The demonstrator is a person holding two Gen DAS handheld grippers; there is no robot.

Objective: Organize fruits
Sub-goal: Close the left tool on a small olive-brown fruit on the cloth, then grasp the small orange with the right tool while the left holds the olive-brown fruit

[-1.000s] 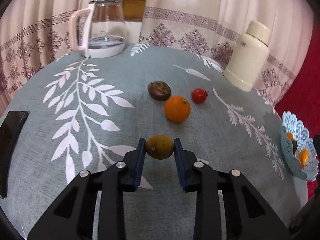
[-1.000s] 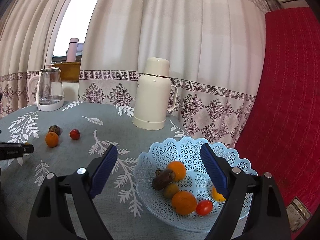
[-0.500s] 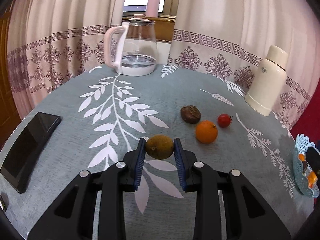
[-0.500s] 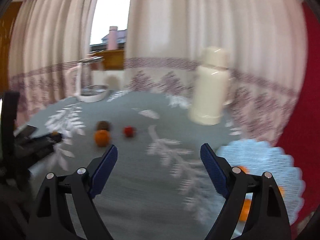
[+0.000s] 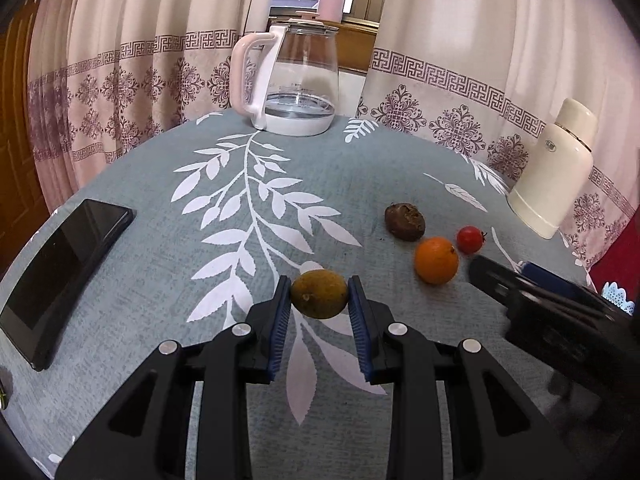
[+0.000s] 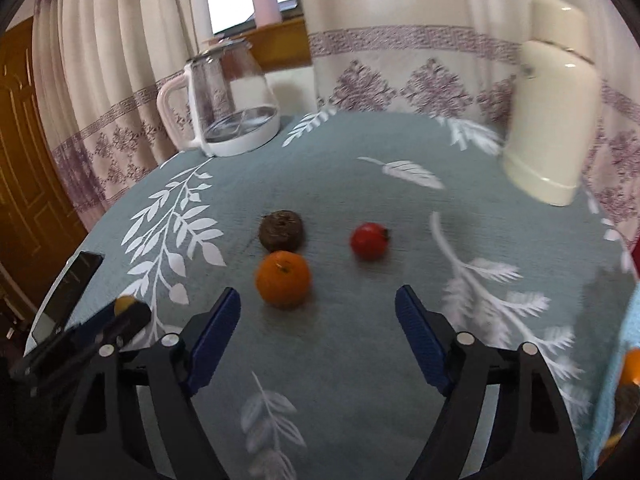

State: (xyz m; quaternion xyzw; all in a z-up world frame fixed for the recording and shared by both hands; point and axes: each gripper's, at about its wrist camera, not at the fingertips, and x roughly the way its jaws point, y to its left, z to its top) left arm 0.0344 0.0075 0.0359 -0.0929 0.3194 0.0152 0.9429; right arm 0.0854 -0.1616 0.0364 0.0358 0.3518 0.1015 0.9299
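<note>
nearest: left gripper (image 5: pixel 319 300) — pads clamped on a greenish-brown fruit (image 5: pixel 319 294), held just above the leaf-print tablecloth (image 5: pixel 160 264). right gripper (image 6: pixel 318 312) — jaws apart and just been narrowing, nothing between them, aimed at the loose fruit. next out: orange (image 6: pixel 283 278) just ahead of the right fingertips, then wrinkled brown fruit (image 6: pixel 281 230) and cherry tomato (image 6: pixel 369 240). blue lace basket (image 6: pixel 624 364) at the right edge, fruit already inside. far: glass kettle (image 5: pixel 292 80), cream thermos (image 5: pixel 554 168); black phone (image 5: pixel 60 276) to the left. step judged: collecting — left must carry its fruit to the basket, right should straddle the orange and close.
</note>
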